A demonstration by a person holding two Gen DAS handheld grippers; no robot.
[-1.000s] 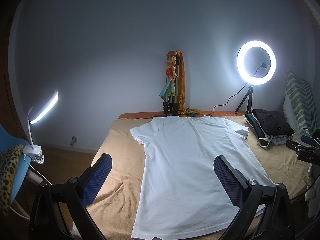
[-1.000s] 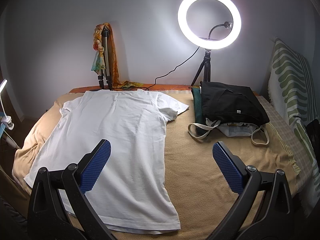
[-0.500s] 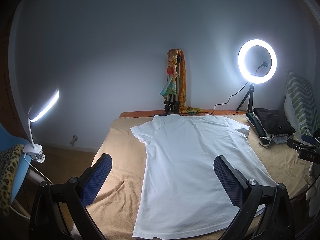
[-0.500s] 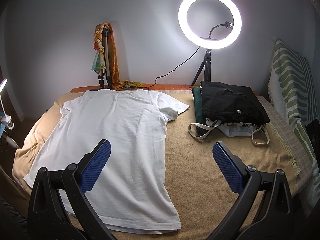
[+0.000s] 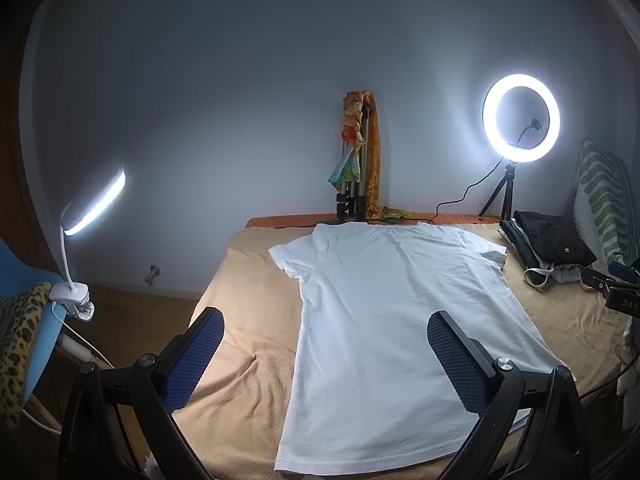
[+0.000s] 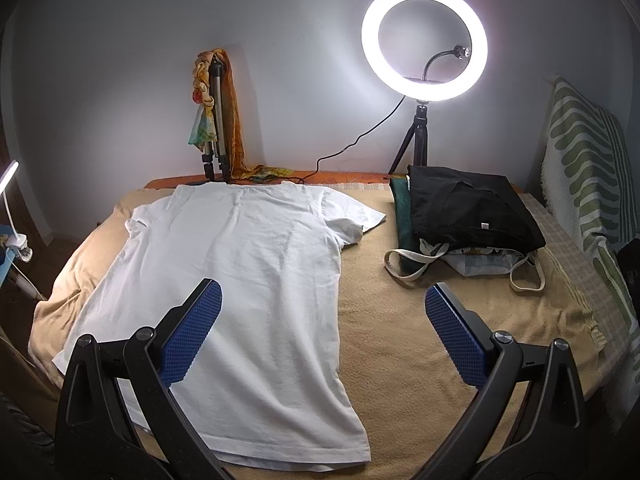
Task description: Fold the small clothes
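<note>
Jaws of both left gripper (image 5: 326,354) and right gripper (image 6: 322,328) spread, empty; flat white cotton T-shirt (image 6: 240,264) laid toward 12 o'clock on tan blanket-covered bed (image 6: 420,320).

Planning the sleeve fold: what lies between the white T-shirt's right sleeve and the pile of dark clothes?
Only bare tan blanket separates T-shirt and pile, clearest in the right wrist view.

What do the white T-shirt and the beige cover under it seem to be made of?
White T-shirt: probably cotton knit, matte, with soft creases and stitched hems. Beige cover: looks like fleece or terry blanket, with a matte, slightly fuzzy surface and rumpled folds.
</note>
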